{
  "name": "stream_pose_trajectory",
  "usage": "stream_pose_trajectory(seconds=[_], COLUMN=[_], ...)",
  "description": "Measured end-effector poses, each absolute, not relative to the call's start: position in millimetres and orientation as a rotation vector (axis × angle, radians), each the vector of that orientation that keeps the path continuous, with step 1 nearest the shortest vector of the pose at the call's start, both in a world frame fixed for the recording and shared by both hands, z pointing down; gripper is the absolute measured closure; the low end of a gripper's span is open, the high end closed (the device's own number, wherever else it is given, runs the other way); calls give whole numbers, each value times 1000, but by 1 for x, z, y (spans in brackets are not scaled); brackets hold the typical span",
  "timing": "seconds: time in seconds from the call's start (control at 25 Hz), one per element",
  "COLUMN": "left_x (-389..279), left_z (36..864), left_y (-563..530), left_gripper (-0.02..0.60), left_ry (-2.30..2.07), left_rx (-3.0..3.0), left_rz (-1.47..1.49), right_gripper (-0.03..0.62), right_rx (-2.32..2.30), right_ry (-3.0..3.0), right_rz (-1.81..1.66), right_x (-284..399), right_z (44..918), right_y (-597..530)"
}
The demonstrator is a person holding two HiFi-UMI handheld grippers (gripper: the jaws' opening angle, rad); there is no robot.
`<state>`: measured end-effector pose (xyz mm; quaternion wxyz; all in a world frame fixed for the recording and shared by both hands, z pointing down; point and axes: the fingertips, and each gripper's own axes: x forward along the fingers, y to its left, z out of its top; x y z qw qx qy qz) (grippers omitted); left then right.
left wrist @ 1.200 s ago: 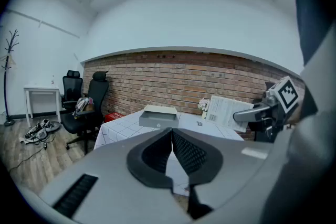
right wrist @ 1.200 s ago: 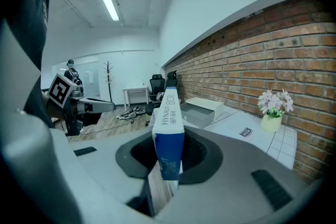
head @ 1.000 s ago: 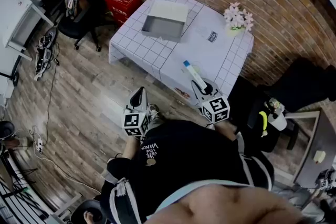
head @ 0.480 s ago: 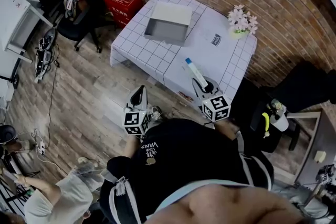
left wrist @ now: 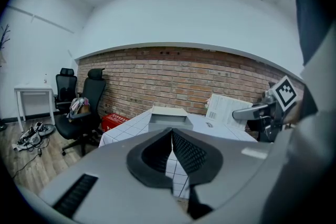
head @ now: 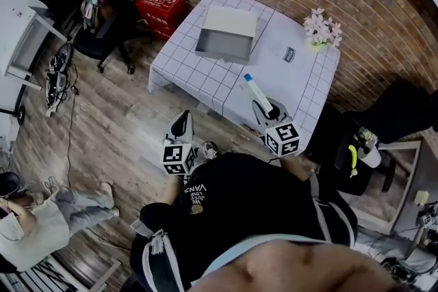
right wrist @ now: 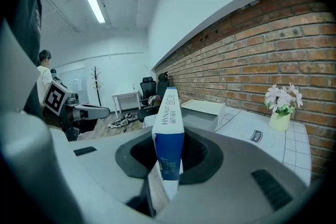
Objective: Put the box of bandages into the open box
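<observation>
The box of bandages [right wrist: 169,123] is clamped upright between the closed-in jaws of the right tool [right wrist: 169,156] and aimed at the open box [head: 222,43] on the desk [head: 308,72], still well short of it. The left tool [left wrist: 172,147] is held closed and empty, farther from the open box.

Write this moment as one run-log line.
right gripper shut on bandage box | left gripper shut, empty | open box on table

"HYNAUT" ran up the narrow side of the box of bandages [right wrist: 169,128], with smaller characters after it too small to read. A dark tag [right wrist: 255,136] on the tablecloth [right wrist: 310,147] read "milk", and the black shirt [head: 226,215] carried "VANS". White print on the red crate [head: 161,5] was illegible.
</observation>
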<state>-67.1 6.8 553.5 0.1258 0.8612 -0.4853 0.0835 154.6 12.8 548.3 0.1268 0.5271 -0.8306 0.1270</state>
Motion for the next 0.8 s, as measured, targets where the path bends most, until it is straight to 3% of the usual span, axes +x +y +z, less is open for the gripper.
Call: stream_pose_trajectory(seconds=[0.8], left_x=[-122], left_z=[564], left_y=[-51], left_gripper=[569], left_ry=[-1320], left_rx=[2547], left_rz=[278], right_gripper=[523], right_rx=[1653], right_ry=[-2325], right_rz=[393], right_x=[117], right_z=[558], right_y=[-30])
